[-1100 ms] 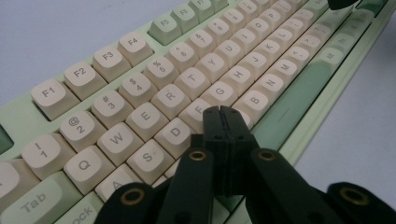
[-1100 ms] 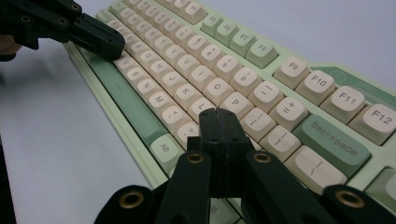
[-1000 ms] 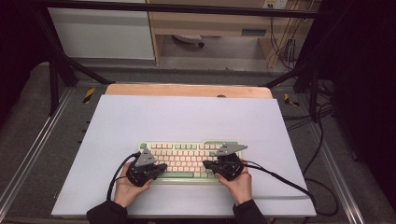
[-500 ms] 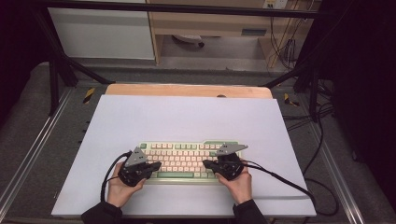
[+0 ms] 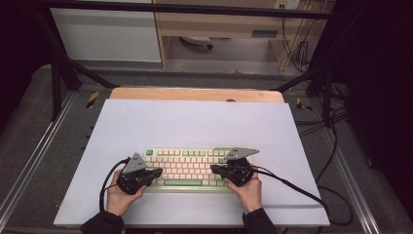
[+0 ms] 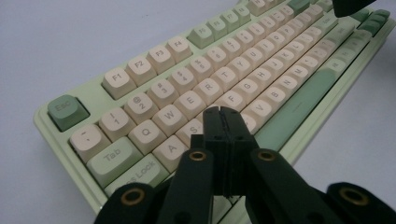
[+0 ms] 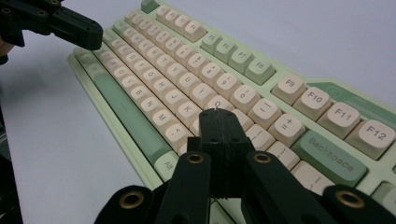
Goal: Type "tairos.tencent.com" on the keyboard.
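- Typing in progress: my left tongs (image 6: 223,113), jaws pressed together and holding nothing, hover over the home row near A and S of the green-and-cream keyboard (image 5: 195,167).
- My right tongs (image 7: 218,114), likewise closed and empty, sit above the keys near L and P.
- The keyboard lies flat near the front edge of the white surface (image 5: 195,122).
- Next, I judge, one closed tip must dip squarely onto a single key.
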The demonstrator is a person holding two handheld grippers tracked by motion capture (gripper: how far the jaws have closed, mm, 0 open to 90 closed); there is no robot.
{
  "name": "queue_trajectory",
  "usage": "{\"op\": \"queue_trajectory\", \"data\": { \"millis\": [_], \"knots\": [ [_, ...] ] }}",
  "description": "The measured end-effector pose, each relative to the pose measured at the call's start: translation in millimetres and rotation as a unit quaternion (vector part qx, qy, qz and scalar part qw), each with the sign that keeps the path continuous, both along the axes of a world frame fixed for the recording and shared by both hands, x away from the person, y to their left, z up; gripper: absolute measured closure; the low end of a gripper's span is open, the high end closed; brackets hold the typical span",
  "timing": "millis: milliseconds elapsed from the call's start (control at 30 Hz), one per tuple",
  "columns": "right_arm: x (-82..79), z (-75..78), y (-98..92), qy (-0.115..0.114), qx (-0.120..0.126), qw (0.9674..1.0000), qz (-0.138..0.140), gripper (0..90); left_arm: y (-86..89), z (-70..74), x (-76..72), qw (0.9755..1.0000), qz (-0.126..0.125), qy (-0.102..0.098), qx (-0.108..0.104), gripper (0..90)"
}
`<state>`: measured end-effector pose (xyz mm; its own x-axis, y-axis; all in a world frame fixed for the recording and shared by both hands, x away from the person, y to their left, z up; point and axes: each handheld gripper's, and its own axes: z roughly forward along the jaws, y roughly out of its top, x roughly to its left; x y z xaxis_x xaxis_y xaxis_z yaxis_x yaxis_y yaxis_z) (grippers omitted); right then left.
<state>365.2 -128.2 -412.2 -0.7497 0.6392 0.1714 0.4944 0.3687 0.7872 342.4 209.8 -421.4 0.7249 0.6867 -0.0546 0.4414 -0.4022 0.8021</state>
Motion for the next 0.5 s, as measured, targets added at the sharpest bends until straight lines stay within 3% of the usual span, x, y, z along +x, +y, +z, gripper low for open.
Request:
{"op": "queue_trajectory", "data": {
  "millis": [500],
  "knots": [
    [14.4,-0.8,21.4,0.004,0.004,1.0000,-0.006,90.0,14.4,-0.5,0.3,0.9999,0.012,0.000,-0.006,89.6]
  ]
}}
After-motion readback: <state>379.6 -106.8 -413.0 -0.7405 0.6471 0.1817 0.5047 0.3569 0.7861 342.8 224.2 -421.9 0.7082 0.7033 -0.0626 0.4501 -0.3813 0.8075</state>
